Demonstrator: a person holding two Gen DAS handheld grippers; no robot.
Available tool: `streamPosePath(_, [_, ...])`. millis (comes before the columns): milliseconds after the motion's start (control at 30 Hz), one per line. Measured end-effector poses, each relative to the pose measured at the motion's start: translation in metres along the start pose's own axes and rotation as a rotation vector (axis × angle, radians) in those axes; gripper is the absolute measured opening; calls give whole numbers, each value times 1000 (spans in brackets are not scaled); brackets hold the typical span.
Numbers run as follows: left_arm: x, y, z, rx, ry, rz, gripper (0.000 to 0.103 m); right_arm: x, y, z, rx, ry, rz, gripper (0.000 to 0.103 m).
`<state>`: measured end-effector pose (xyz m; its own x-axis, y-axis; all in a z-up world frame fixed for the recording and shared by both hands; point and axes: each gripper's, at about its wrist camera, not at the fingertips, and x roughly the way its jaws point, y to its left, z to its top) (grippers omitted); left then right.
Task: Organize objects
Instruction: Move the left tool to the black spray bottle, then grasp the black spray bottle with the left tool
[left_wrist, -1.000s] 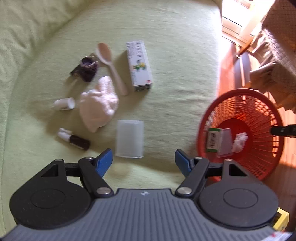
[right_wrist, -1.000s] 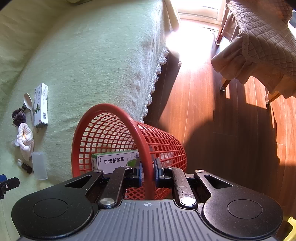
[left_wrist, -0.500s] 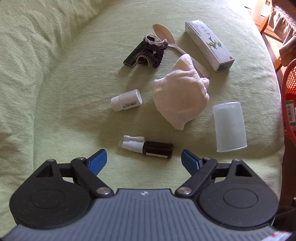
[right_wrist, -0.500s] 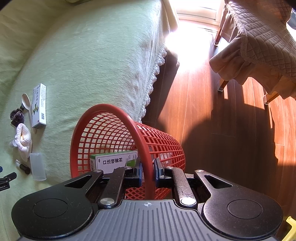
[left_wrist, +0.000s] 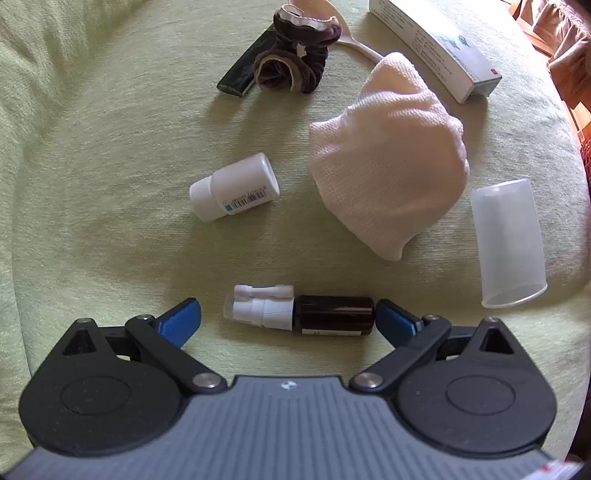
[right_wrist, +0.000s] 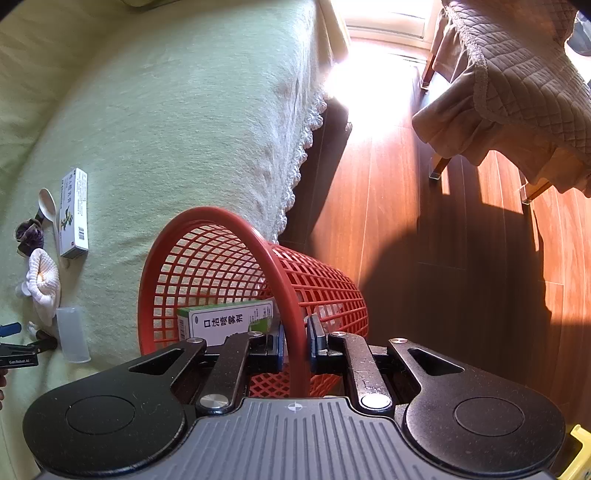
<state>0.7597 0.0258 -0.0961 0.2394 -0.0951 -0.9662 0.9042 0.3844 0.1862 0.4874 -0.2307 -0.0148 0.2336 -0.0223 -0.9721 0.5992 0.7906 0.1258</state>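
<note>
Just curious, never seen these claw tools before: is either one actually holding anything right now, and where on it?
The right gripper is shut on the red basket, pinching its rim. The left gripper is open, holding nothing; a small brown spray bottle lies between its fingers.

We are seeing matt woven cloth on the green cover (left_wrist: 110, 229) | glossy dark glass on the spray bottle (left_wrist: 334, 320) | frosted plastic on the cup (left_wrist: 508, 240) | glossy red plastic mesh on the basket (right_wrist: 236, 266) | polished wood on the floor (right_wrist: 406, 221) | waffle-textured cloth on the white towel (left_wrist: 388, 170).

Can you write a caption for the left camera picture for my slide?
Open left tool straddling a small brown spray bottle on the green bed cover.
</note>
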Motion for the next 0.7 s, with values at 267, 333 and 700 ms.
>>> streamPosePath(267, [7, -7, -4, 45, 10, -9, 87, 0, 2, -1, -2, -2, -6, 9])
streamPosePath(333, [4, -7, -6, 48, 4, 0, 86, 1, 2, -1, -4, -1, -5, 9])
streamPosePath(700, [-57, -15, 1, -137, -23, 26, 86, 2, 2, -1, -11, 3, -5, 9])
